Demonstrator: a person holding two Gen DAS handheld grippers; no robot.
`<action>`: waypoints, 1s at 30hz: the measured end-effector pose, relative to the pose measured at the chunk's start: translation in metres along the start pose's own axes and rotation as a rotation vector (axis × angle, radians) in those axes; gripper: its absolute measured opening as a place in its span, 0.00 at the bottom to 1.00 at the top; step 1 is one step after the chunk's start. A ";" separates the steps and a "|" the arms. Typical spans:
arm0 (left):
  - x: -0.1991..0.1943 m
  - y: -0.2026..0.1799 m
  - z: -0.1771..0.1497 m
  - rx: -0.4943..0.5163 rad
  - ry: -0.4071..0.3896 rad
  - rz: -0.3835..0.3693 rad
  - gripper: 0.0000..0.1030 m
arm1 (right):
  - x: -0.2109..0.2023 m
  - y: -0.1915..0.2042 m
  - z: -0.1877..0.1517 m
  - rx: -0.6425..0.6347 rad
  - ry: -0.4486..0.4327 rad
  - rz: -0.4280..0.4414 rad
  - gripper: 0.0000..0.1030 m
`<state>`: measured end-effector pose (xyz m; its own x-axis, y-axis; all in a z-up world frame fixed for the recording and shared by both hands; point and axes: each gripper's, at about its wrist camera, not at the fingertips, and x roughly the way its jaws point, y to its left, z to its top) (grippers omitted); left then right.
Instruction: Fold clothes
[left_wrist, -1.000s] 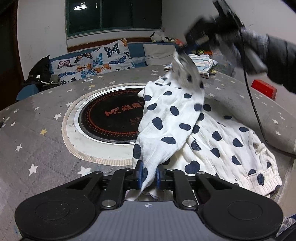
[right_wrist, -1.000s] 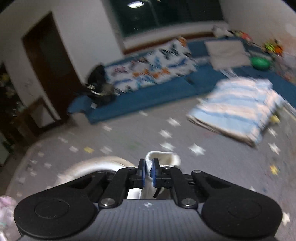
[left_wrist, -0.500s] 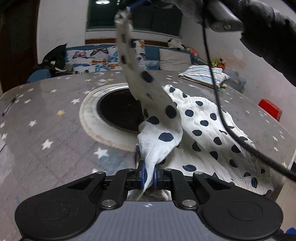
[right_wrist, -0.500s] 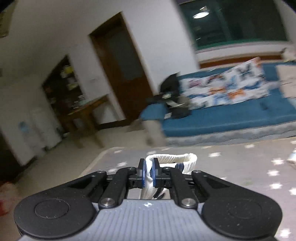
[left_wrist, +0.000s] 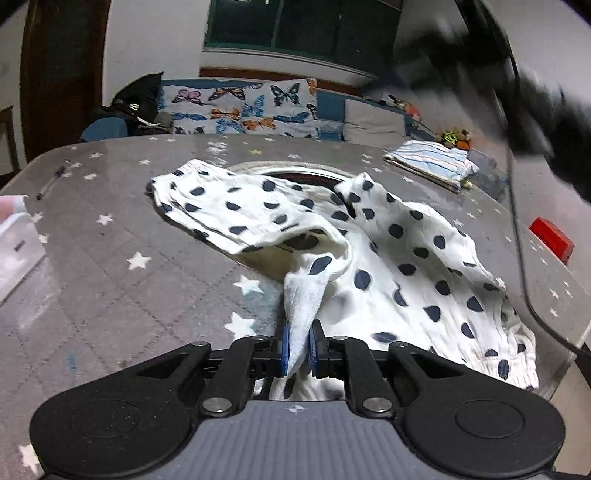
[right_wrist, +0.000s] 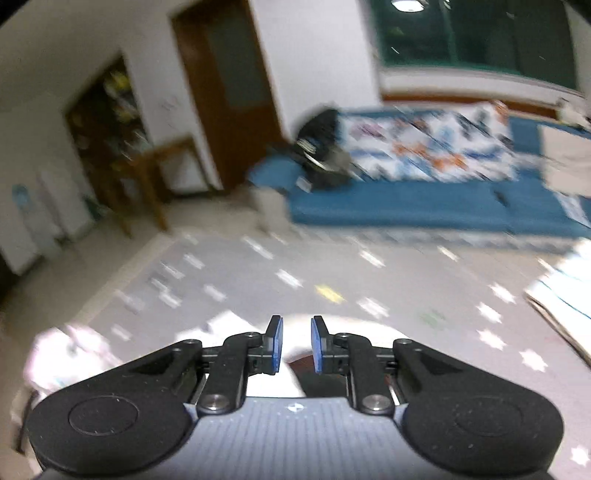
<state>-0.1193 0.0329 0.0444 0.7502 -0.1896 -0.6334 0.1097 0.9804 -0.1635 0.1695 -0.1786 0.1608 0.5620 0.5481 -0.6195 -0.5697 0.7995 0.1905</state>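
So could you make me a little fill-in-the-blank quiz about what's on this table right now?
1. The white garment on the table is patterned with dark ____.
2. The grey table cover is printed with small ____.
3. The left gripper pinches a fold of the ____.
4. Between the right gripper's blue pads there is ____.

Missing words: dots; stars; garment; nothing

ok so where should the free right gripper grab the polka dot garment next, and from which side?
Probably the elasticated cuff at the far end of the spread leg of the polka dot garment, coming in from the far-left table edge: it lies flat, uncovered and bunched thick enough for fingers. The left gripper already pinches the near fold; the right gripper is opening, empty.
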 end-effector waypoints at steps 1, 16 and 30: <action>-0.003 0.001 0.002 -0.004 -0.006 0.008 0.13 | 0.003 -0.014 -0.009 -0.001 0.028 -0.047 0.15; -0.016 -0.016 0.061 0.058 -0.117 0.072 0.33 | 0.031 -0.111 -0.110 0.076 0.196 -0.069 0.44; 0.031 -0.042 0.093 0.075 -0.117 0.004 0.33 | -0.047 -0.014 -0.132 -0.295 -0.019 0.047 0.03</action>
<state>-0.0401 -0.0092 0.1026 0.8214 -0.1821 -0.5405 0.1513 0.9833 -0.1013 0.0721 -0.2478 0.0865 0.5401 0.5897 -0.6005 -0.7437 0.6684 -0.0125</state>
